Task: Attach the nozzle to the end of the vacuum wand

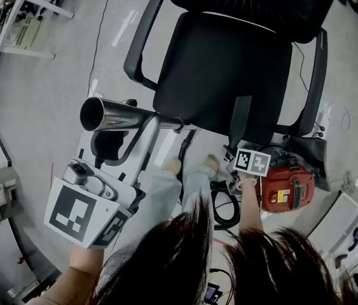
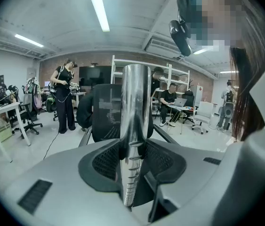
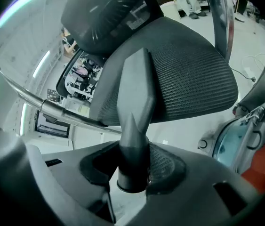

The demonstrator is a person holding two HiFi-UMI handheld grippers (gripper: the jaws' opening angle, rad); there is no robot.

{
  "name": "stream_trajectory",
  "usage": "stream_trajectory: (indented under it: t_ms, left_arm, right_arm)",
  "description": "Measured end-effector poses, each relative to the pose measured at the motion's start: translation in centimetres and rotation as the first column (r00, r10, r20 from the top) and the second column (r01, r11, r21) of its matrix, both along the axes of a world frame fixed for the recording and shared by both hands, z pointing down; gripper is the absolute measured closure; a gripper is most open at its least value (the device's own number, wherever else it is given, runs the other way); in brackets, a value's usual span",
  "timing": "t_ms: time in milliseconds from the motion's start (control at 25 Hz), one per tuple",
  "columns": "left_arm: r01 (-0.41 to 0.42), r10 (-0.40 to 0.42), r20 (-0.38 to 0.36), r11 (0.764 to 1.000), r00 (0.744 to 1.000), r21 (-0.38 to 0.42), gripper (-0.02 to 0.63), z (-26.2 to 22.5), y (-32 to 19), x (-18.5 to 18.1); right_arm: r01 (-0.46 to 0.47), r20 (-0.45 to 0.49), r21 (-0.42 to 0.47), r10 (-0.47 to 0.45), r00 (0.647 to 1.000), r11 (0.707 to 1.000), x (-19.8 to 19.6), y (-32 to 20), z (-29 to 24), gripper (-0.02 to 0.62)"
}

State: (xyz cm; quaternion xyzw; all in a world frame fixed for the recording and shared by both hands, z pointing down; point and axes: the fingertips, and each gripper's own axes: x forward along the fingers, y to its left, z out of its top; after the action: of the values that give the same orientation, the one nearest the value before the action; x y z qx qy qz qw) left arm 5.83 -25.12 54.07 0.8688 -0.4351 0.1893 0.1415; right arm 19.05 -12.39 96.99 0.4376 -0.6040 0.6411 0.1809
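My left gripper [image 1: 123,140] is shut on the chrome vacuum wand [image 1: 105,114], whose open round end points up and to the left. In the left gripper view the wand [image 2: 134,107] runs straight up between the jaws of the left gripper [image 2: 132,149]. My right gripper [image 1: 240,150] is shut on the dark grey crevice nozzle [image 1: 240,121], which points away over the chair seat. In the right gripper view the nozzle [image 3: 134,102] stands upright in the right gripper [image 3: 133,161], and the wand [image 3: 68,114] crosses at the left, apart from the nozzle.
A black mesh office chair [image 1: 223,75] stands directly ahead on the grey floor. The red vacuum body [image 1: 287,189] with its black hose [image 1: 226,208] sits at the lower right. Desks [image 1: 20,18] and people [image 2: 64,98] fill the room behind.
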Motion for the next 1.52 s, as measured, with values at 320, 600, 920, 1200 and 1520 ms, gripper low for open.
stream_trajectory:
  t_ms: [320,600,920,1200,1520]
  left_arm:
    - [0.001,-0.001,-0.01,1.0,1.0,0.002,0.451,-0.4,-0.2,-0.1]
    - [-0.008,0.009,-0.028,1.0,1.0,0.019,0.451,-0.9,-0.3,0.0]
    - [-0.055,0.055,-0.01,0.998,0.998,0.005,0.451,-0.7,0.1,-0.5]
    - [-0.096,0.097,0.004,0.995,0.995,-0.023,0.451,-1.0,0.6,-0.9]
    - [-0.119,0.119,0.01,0.992,0.993,-0.037,0.451,-1.7,1.1,-1.0]
  right_arm:
    - [-0.096,0.075,0.005,0.095,0.993,0.995,-0.5,0.6,-2.4,0.413]
    - [-0.149,0.096,0.026,0.146,0.985,0.988,-0.6,0.7,-4.8,0.413]
    - [-0.178,0.083,0.049,0.173,0.981,0.983,-1.3,1.4,-7.3,0.413]
    - [-0.232,0.092,0.065,0.226,0.97,0.97,-2.6,2.2,-10.2,0.413]
    - [-0.282,0.124,0.094,0.269,0.955,0.955,-3.9,2.8,-14.4,0.413]
